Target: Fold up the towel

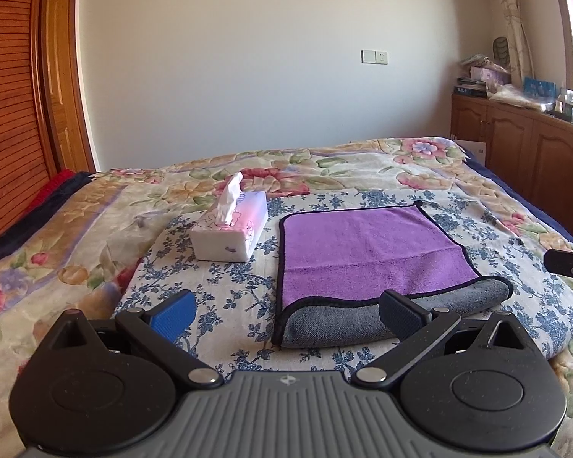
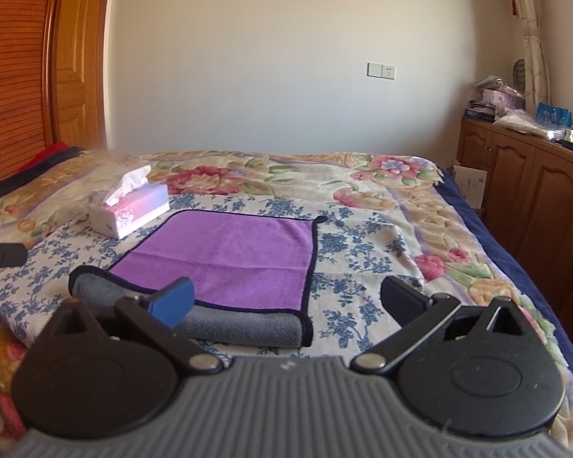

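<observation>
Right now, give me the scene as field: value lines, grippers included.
surface: bed with floral quilt, blue-flowered cloth on top
towel: purple face up, near edge folded over showing grey
tissue box: left of towel, apart from it
left gripper: open, holding nothing
right gripper: open, holding nothing
</observation>
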Available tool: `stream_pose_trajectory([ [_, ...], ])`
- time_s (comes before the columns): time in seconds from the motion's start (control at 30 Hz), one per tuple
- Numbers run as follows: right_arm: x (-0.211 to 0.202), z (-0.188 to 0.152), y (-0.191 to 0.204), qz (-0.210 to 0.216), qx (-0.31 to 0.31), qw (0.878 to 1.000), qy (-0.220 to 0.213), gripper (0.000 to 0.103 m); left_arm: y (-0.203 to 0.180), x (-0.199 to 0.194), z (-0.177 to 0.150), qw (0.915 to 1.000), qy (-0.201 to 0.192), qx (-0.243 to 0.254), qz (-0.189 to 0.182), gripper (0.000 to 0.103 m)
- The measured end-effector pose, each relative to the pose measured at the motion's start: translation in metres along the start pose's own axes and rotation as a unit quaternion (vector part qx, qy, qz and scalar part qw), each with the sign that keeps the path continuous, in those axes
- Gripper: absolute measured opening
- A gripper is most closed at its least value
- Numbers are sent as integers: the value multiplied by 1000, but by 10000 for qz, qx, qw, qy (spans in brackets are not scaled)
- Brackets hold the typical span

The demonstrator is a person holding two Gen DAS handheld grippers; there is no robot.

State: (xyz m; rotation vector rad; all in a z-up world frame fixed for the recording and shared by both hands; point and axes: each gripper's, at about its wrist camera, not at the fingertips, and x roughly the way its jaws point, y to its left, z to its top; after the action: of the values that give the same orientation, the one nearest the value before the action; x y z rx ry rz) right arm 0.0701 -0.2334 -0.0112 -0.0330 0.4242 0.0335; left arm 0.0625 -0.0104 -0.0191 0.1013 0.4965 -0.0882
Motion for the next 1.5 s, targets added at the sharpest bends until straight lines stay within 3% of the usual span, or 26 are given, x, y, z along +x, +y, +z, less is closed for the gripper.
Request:
stream_pose_trajectory([
  [0.23, 15, 3, 3, 140, -47, 9999, 60, 103, 2, 7, 5, 9998, 64, -48, -157, 103],
  [0.83, 56, 4, -1, 230, -49, 9991, 340, 103, 12, 55, 11, 9997, 218, 49, -13, 103],
  [1.13, 74, 0, -3, 254, -69, 9983, 517, 103, 19, 88, 11, 9987, 496, 27, -106, 101],
  [1.5, 94, -4, -12, 267, 53, 9971, 710, 103, 22, 113, 5, 9948, 940, 12, -383, 88],
])
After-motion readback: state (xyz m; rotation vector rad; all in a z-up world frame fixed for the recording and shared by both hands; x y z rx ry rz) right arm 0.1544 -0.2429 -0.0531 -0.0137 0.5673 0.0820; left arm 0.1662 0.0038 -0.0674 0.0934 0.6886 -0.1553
